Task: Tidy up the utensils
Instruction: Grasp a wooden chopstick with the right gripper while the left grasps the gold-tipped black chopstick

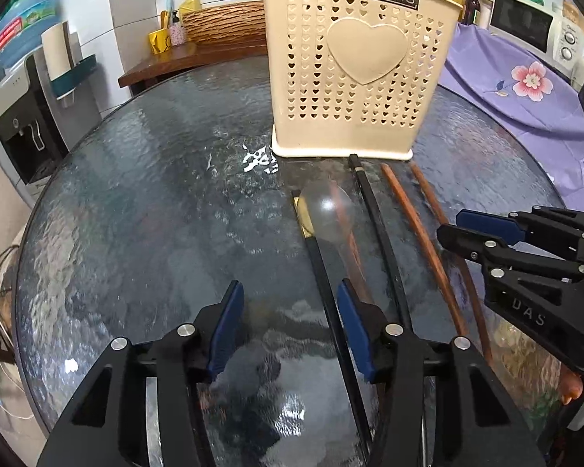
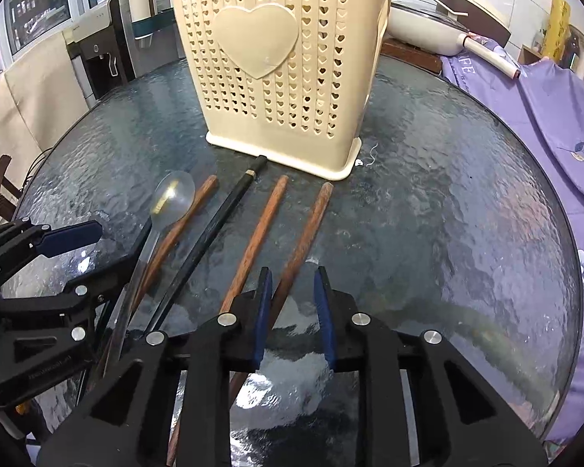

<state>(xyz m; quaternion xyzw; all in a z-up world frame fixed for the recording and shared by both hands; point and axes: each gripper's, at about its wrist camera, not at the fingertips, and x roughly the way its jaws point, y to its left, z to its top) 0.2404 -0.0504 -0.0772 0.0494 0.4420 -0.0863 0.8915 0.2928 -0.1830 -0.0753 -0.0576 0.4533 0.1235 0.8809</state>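
A cream perforated utensil holder with a heart on its front stands on the round glass table; it also shows in the right wrist view. In front of it lie a clear plastic spoon, a black chopstick and several brown wooden chopsticks. My left gripper is open and empty, just left of a black chopstick. My right gripper is open, its fingers either side of the rightmost wooden chopstick, not closed on it.
A purple flowered cloth covers the surface to the right. A water dispenser, a wooden shelf with a basket and a microwave stand behind. The table edge curves close on both sides.
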